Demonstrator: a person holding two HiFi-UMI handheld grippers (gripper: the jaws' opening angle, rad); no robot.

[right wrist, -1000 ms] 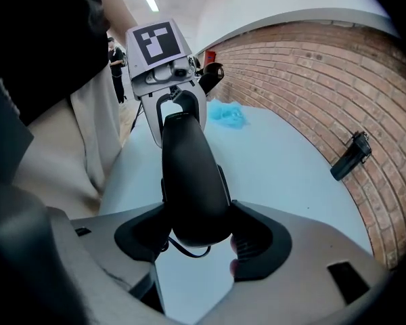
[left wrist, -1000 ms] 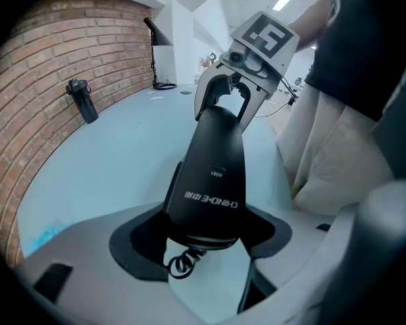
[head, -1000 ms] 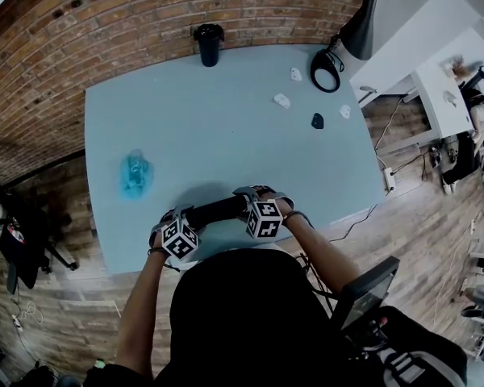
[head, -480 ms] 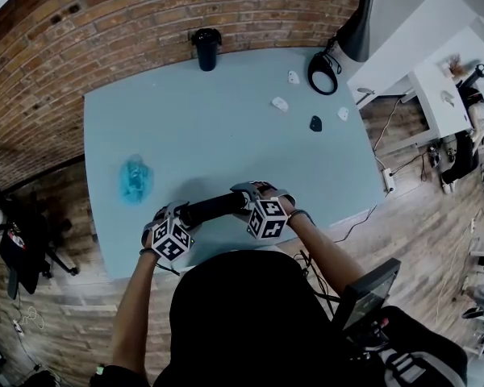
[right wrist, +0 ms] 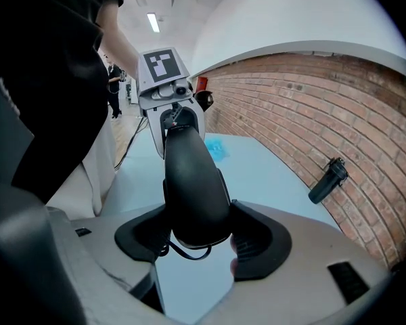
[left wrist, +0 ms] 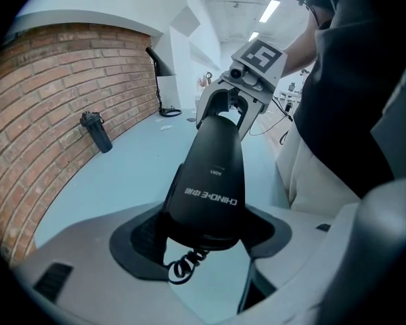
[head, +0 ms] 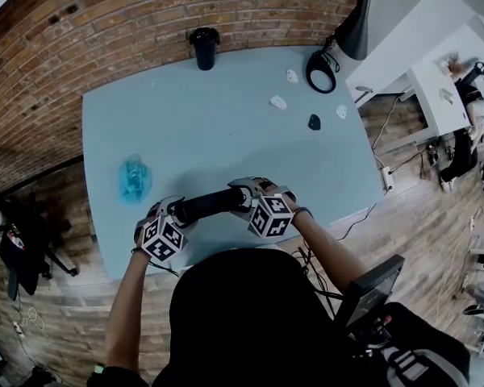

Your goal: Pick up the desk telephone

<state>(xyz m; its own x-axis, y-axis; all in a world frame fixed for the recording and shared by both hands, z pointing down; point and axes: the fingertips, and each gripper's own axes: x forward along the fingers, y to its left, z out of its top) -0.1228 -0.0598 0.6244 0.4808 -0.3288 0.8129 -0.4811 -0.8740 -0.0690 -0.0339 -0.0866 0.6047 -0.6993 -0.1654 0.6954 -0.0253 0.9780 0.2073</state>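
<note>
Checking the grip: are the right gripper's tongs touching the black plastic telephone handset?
Touching. The right gripper view shows the right gripper's dark pads pressed against both sides of the black plastic telephone handset.

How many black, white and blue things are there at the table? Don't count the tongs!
Black: 4 (bottle, headphones, small lump, telephone handset)
White: 3 small pieces
Blue: 1 crumpled thing
Total: 8
</note>
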